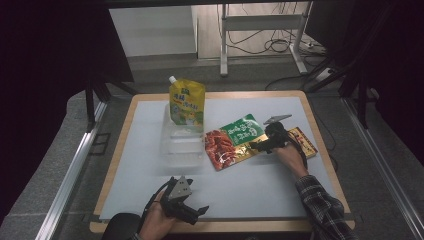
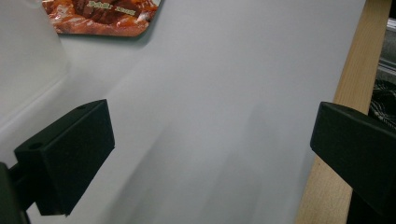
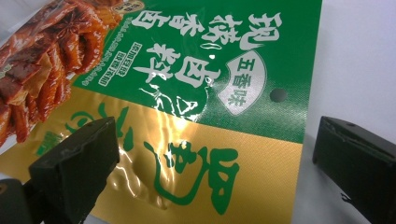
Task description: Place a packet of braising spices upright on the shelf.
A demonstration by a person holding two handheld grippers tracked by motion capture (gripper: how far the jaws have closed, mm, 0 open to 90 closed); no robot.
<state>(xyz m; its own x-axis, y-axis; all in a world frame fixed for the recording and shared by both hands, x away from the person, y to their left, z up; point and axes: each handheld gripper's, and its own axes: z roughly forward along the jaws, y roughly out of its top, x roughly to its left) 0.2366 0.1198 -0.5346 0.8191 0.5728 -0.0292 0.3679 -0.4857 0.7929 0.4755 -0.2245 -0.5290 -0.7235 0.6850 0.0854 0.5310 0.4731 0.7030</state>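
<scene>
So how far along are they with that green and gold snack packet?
Early on. The right hand-held gripper hovers open over the snack packet, jaws either side of its gold end, not yet closed. The left hand-held gripper waits open near the table's front edge. The packet lies flat; grasping and moving remain.

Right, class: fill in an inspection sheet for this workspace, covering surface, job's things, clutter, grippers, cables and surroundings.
Surface: white sheet on a wood-edged table.
Job's things: green and gold snack packet, lying flat; clear plastic box left of it.
Clutter: yellow spouted pouch upright at the box's far end; a brown packet under the right hand.
Grippers: left gripper open near the front edge; right gripper open over the snack packet.
Cables: loose cables on the floor beyond.
Surroundings: metal frame legs, dark curtains.
</scene>
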